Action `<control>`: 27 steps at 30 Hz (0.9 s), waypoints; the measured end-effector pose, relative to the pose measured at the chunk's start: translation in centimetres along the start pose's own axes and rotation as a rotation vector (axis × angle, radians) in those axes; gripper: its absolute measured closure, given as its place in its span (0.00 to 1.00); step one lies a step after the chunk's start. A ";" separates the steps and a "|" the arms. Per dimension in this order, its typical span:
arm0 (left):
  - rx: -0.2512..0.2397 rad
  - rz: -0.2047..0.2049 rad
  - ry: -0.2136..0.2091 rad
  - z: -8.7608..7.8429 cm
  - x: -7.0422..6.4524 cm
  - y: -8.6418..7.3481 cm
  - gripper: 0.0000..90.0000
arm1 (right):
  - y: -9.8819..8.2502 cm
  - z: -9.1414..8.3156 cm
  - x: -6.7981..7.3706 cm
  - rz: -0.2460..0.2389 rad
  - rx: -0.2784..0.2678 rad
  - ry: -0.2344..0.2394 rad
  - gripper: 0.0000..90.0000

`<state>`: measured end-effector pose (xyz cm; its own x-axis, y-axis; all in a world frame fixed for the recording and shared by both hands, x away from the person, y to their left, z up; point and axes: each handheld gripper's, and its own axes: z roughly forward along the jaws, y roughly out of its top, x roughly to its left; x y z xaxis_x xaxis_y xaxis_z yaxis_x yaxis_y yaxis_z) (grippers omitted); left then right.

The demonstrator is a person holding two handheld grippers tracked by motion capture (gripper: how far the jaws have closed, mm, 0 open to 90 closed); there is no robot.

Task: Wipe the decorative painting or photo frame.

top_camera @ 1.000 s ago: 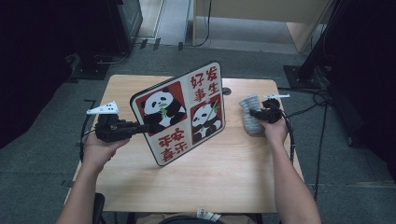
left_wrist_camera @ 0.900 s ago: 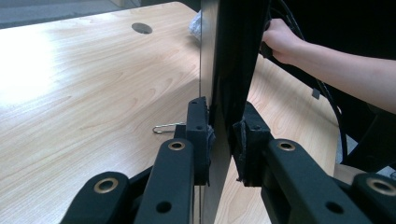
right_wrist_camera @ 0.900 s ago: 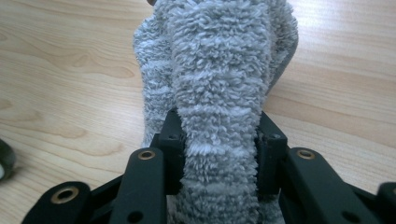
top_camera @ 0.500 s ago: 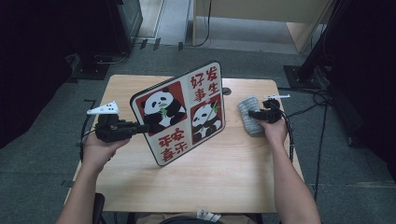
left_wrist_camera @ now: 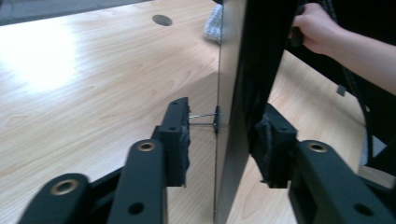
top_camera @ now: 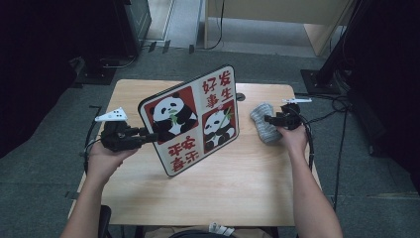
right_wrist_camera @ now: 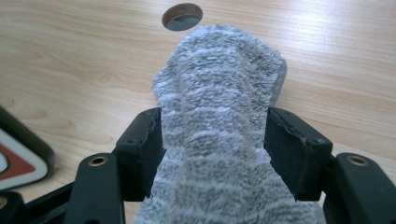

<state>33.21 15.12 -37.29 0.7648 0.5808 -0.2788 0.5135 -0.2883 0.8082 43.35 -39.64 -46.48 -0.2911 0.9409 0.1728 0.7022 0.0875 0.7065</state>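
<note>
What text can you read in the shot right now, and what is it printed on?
"好 事 发 生": red characters, top right of the panda board.
"平安 喜乐": red characters, bottom of the board; the last character is too blurred to be sure.
Nothing readable on the grey cloth, the table or either gripper.

High view: you look down and forward over the table (top_camera: pixel 198 198).
Gripper views: close along the jaws, sharing the tabletop hole (left_wrist_camera: pixel 162 20).

- A fuzzy grey cloth (right_wrist_camera: pixel 219 121) is seen between the right gripper (right_wrist_camera: pixel 215 154) jaws, which have just been opening.
- A round hole (right_wrist_camera: pixel 182 16) in the wooden table (right_wrist_camera: pixel 74 60) is spotted at 12 o'clock.
- A sign corner (right_wrist_camera: pixel 18 149) is caught at 9 o'clock.
</note>
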 end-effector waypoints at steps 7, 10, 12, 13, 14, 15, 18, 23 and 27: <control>-0.009 -0.003 0.015 0.0 0.1 -0.1 0.58 | 0.2 -1.4 1.3 -0.064 0.000 -0.025 0.41; -0.011 -0.001 0.023 0.0 0.2 -0.1 0.56 | 0.1 -2.0 1.7 -0.068 -0.014 -0.014 0.41; -0.011 0.000 0.030 0.0 0.2 -0.1 0.56 | 0.2 -2.6 2.0 -0.090 -0.017 -0.021 0.41; -0.012 -0.002 0.032 0.0 0.2 -0.1 0.55 | 0.2 -2.8 2.3 -0.098 -0.020 -0.025 0.42; -0.013 -0.001 0.034 0.0 0.2 -0.1 0.55 | 0.2 -3.0 2.4 -0.108 -0.023 -0.023 0.41; -0.015 -0.006 0.036 0.0 0.2 -0.2 0.54 | 0.1 -3.2 2.6 -0.108 -0.029 -0.019 0.42; -0.026 -0.021 0.038 0.1 0.4 -0.2 0.52 | -0.1 -3.7 3.1 -0.106 -0.036 0.005 0.42; -0.030 -0.015 0.066 0.2 0.5 -0.4 0.51 | -0.4 -4.4 4.1 -0.116 -0.047 0.042 0.42; -0.026 -0.019 0.084 0.2 0.7 -0.4 0.50 | -0.7 -5.1 5.2 -0.136 -0.052 0.057 0.42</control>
<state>33.58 15.46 -37.95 0.7193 0.6479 -0.2508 0.5167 -0.2576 0.8165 38.03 -36.52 -42.57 -0.4186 0.9014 0.1110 0.6194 0.1939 0.7607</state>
